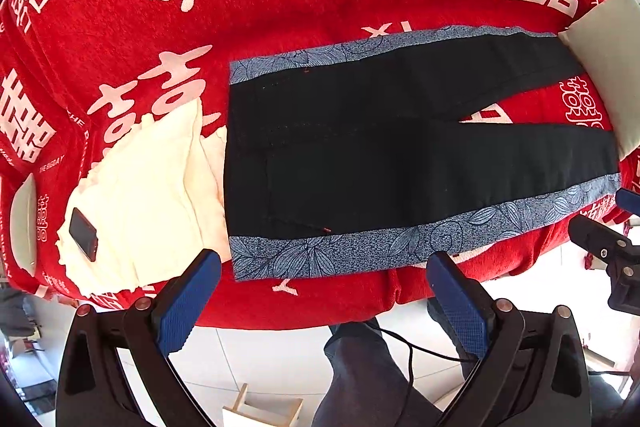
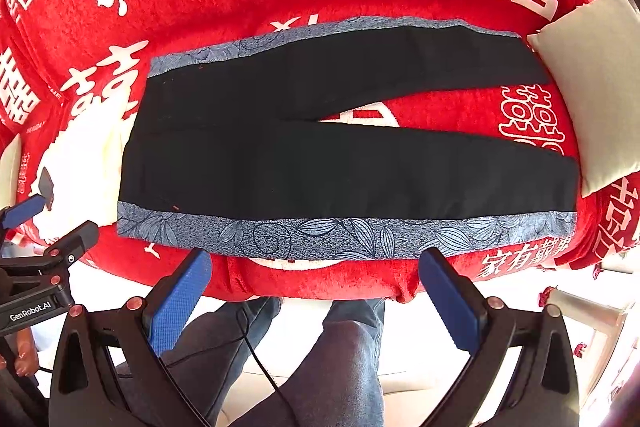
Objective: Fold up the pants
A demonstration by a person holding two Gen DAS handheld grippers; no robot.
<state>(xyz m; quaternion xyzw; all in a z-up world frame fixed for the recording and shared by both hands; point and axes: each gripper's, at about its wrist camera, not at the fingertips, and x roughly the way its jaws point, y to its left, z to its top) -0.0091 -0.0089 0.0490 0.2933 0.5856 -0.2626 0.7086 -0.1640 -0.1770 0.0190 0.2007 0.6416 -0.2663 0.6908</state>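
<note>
Black pants (image 1: 380, 155) with blue floral side stripes lie flat and unfolded on a red bed cover, waist to the left, legs spread to the right; they show in the right wrist view too (image 2: 320, 155). My left gripper (image 1: 326, 263) is open and empty, above the near edge by the waist end. My right gripper (image 2: 316, 259) is open and empty, above the near edge by the near leg. The left gripper also shows at the left of the right wrist view (image 2: 44, 223), and the right gripper at the right edge of the left wrist view (image 1: 608, 223).
The red bed cover (image 1: 280, 7) carries white characters. A cream folded garment (image 1: 152, 195) with a dark phone (image 1: 83, 234) on it lies left of the waist. A pale pillow (image 2: 592, 87) sits by the leg ends. The person's legs (image 2: 340, 359) and a cable are below the bed edge.
</note>
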